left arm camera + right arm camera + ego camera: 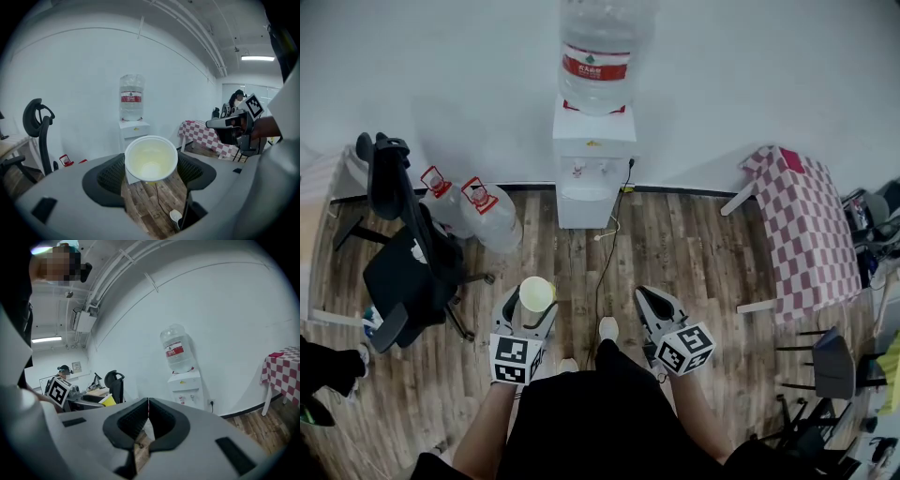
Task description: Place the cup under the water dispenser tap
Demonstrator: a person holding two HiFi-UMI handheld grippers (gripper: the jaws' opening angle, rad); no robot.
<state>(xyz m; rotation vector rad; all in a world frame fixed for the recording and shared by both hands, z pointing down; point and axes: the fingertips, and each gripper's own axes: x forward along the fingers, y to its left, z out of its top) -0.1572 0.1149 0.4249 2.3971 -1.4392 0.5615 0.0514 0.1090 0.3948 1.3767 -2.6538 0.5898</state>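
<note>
I am holding the cup (151, 158) in my left claw (532, 306), the jaws closing in on its wall from both sides just below the rim. I am carrying it upright with the mouth facing up, which I judge is how it needs to arrive so that water can fall into it. The inside is looking pale and empty.

My right claw (148, 420) is gripping nothing. Its jaws are pressing together along their inner edges, and I am hanging it low on my right side, clear of the cup, since I judge one claw is enough for this job.

The water dispenser (592, 169) is standing against the wall straight ahead, well apart from me, with a large bottle (605, 52) sitting upside down on top. Its taps (579, 172) are showing as small marks above a recess in the front, and that recess is where the cup belongs. So the task is only beginning, I judge, as the cup is hovering over the wooden floor (694, 244) near my feet.

A cable (605, 272) is trailing across the boards from the dispenser toward me, and I am treating it as something to step around.
</note>
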